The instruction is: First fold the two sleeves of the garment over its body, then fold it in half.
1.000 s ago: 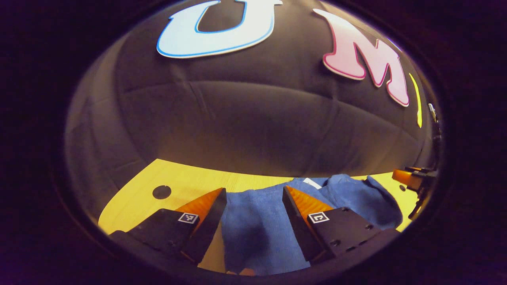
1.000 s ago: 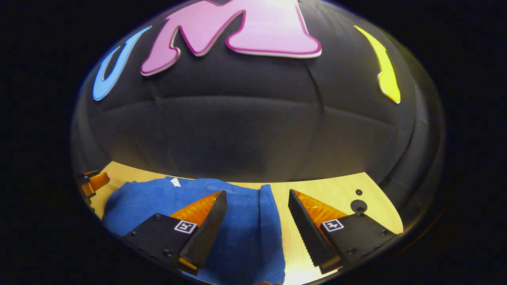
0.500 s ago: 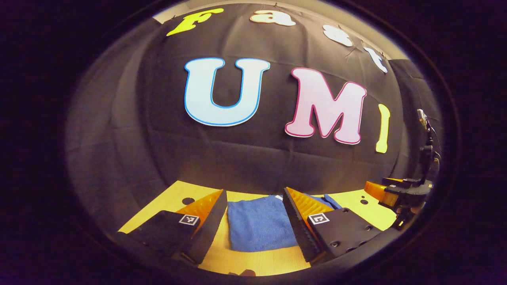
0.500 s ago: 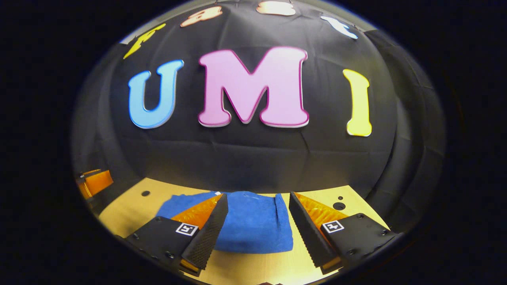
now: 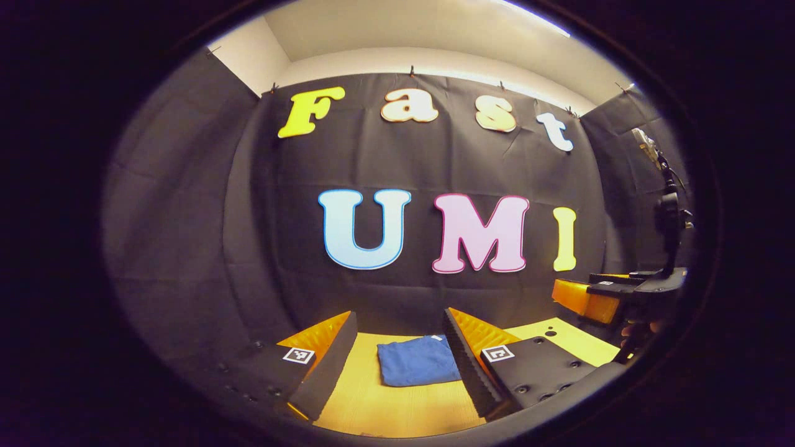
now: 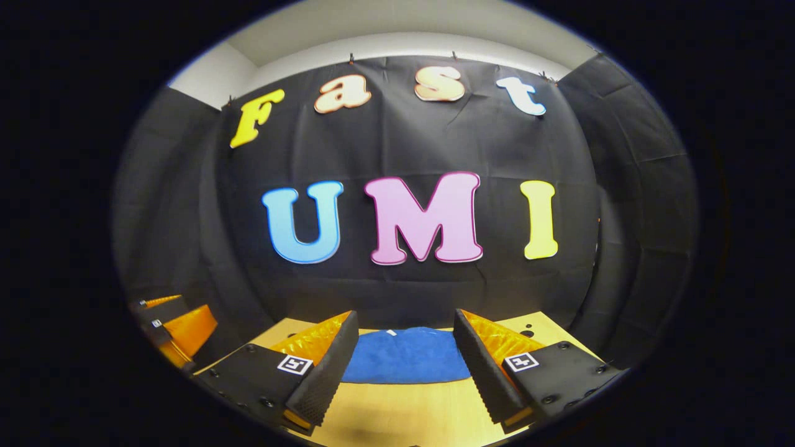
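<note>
The blue garment point(image 5: 418, 369) lies folded into a compact rectangle on the wooden table point(image 5: 385, 410), a small white tag at its far edge. It also appears in the right gripper view as the same blue garment point(image 6: 407, 364), flat and far ahead. My left gripper point(image 5: 400, 323) is open, held back from the cloth with nothing between its fingers. My right gripper point(image 6: 407, 323) is open too, empty, and clear of the cloth. The right gripper point(image 5: 612, 298) also appears at the right edge of the left gripper view, and the left gripper point(image 6: 180, 329) at the left edge of the right gripper view.
The wooden table point(image 6: 397, 422) has small dark holes point(image 5: 548, 333) near its far right corner. The black cloth wall point(image 6: 404, 292) stands right behind the table's far edge. A dark stand point(image 5: 667, 223) rises at the right.
Both grippers have pulled back and up from the garment, which now looks smaller and farther ahead. The cloth lies still and folded.
</note>
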The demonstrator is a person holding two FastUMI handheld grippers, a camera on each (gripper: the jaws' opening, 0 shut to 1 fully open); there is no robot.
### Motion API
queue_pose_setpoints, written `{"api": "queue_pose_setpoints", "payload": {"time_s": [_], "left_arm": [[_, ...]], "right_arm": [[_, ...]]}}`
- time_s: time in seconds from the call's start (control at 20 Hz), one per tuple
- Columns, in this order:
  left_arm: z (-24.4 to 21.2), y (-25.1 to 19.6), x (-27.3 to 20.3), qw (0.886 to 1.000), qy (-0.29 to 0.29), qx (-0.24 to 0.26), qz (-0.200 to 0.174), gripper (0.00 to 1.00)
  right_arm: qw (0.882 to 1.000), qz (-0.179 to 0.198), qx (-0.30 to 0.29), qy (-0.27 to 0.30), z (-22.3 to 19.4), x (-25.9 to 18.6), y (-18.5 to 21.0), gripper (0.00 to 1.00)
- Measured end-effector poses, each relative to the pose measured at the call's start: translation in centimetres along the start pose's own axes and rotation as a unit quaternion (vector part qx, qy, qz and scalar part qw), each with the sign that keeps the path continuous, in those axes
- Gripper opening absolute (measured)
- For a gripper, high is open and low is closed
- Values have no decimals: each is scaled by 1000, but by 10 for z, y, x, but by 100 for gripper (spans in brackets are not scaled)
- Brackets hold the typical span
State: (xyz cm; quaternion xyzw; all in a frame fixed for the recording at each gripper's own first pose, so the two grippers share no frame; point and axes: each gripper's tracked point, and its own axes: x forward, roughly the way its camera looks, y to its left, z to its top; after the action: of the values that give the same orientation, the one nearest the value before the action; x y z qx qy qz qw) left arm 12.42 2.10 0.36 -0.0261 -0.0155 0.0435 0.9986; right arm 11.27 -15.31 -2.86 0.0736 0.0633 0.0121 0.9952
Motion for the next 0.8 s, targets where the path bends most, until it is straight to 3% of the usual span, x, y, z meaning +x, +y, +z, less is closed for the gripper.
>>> {"api": "queue_pose_setpoints", "payload": {"time_s": [0.1, 0.25, 0.3, 0.4, 0.6, 0.8], "left_arm": [[-2, -17, -38, 999, -22, -8, -26, 80], [-26, -28, -79, 998, 2, -27, -58, 80], [-28, -24, -90, 998, 3, -29, -56, 80], [-32, -24, -98, 998, 9, -32, -54, 80], [-39, -16, -121, 998, 17, -44, -46, 80], [-35, -6, -127, 998, 10, -40, -40, 80]], "right_arm": [[1000, 13, -1, 4, -8, -34, 6, 96], [999, 33, -28, -32, -1, -75, 14, 96], [997, 37, -43, -58, 5, -85, 14, 100], [994, 37, -59, -81, 1, -103, 18, 96], [995, 67, -42, -55, -29, -121, 48, 96], [992, 73, -60, -87, -19, -125, 59, 97]]}}
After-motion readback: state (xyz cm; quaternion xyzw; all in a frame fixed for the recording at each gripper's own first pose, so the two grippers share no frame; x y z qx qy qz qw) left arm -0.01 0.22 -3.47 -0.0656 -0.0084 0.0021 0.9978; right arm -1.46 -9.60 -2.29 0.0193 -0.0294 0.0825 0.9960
